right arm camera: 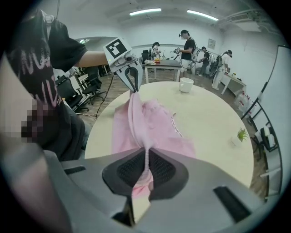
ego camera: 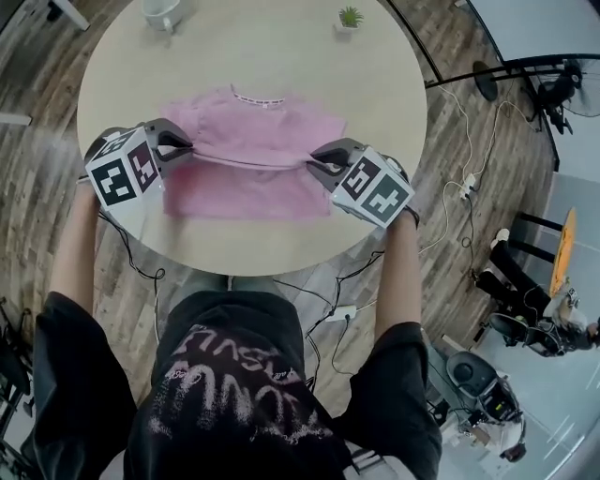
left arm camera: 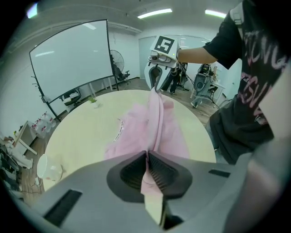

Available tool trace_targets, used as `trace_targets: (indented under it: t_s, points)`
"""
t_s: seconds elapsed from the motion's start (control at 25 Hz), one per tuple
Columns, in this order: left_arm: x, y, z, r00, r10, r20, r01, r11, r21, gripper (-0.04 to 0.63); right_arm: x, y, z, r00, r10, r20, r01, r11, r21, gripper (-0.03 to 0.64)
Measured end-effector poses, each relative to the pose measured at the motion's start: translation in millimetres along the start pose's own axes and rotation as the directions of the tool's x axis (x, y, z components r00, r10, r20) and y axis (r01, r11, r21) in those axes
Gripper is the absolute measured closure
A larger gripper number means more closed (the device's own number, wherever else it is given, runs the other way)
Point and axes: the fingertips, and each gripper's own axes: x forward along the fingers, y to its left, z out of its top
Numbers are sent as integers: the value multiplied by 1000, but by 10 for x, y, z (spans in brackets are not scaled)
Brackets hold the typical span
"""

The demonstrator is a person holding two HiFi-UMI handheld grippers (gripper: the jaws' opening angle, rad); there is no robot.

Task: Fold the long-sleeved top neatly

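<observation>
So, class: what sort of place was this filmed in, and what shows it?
Most likely an office or lab workroom, not a home: a big white board on a stand, people standing at a work desk in the background, and cables trailing over the wood floor.

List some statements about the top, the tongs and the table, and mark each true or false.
1. The left tongs and the right tongs are both shut on the pink top. True.
2. The top lies wholly flat. False: a fold is held up taut between the tongs.
3. A white mug stands on the round table. True.
4. The potted plant stands on the top. False: it stands on bare table, apart from it.
</observation>
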Motion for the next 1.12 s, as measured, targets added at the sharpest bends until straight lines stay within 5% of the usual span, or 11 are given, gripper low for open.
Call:
trace_targets:
  t_s: [0.6,1.12]
  points:
    - [652,649,-176,997,-72,-17,68,983,-171,566,550,-770,-189,993,115,-13,-115,993,14,567]
    - [708,1166,-331,987,156,-45,-162,965,-205,558,474,-1431,-240,976,-173,135,166,984,58,497]
